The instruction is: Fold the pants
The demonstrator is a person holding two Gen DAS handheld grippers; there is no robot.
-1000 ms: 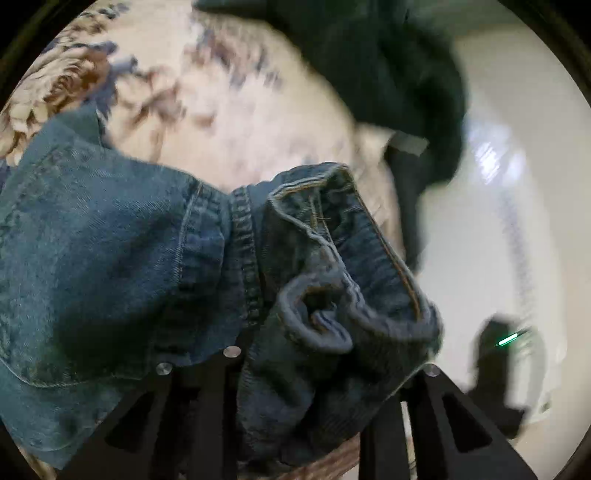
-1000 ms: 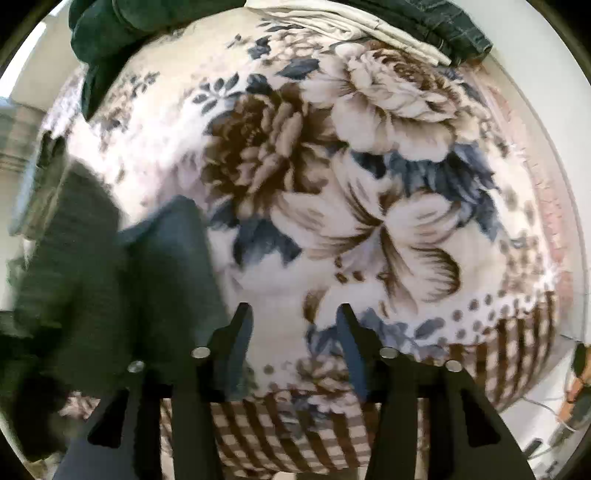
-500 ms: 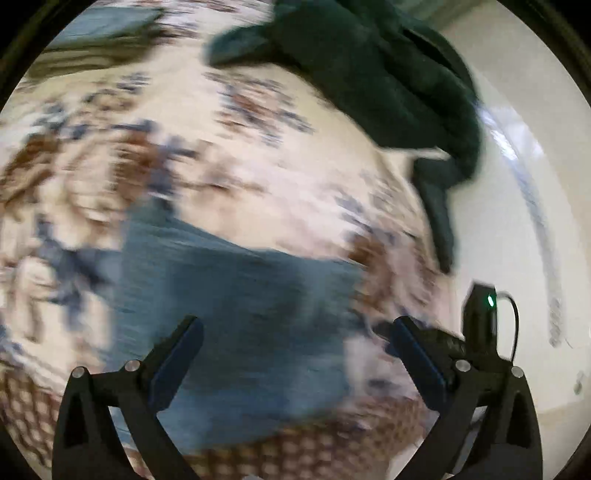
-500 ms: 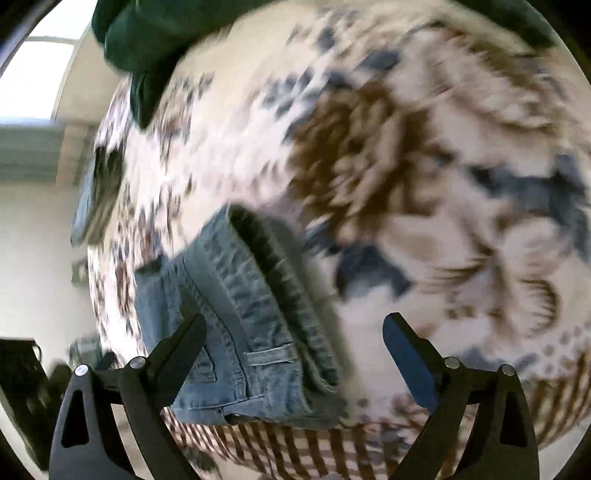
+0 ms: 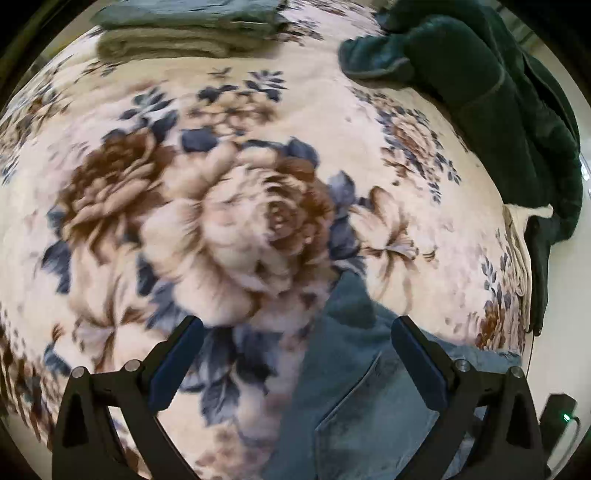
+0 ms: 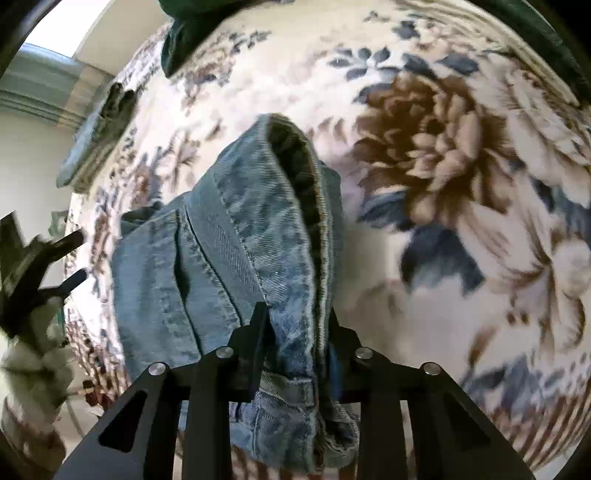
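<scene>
The blue denim pants (image 6: 229, 236) lie folded on a floral blanket (image 6: 461, 155). My right gripper (image 6: 293, 321) is shut on the pants' thick seamed edge, which runs up between the fingers. In the left wrist view the pants (image 5: 369, 398) lie at the lower right, with a back pocket showing. My left gripper (image 5: 295, 339) is open and empty above the blanket (image 5: 236, 206); its right finger (image 5: 417, 362) is over the denim. The left gripper also shows at the left edge of the right wrist view (image 6: 70, 258).
A dark green garment (image 5: 498, 92) lies at the far right of the blanket. Folded grey-green clothes (image 5: 184, 29) sit at the far edge. A black device with a green light (image 5: 557, 421) is on the pale floor at the right.
My left gripper let go of the denim, opened and swung away over the blanket. My right gripper opened wide, moved onto the pants and shut on their edge.
</scene>
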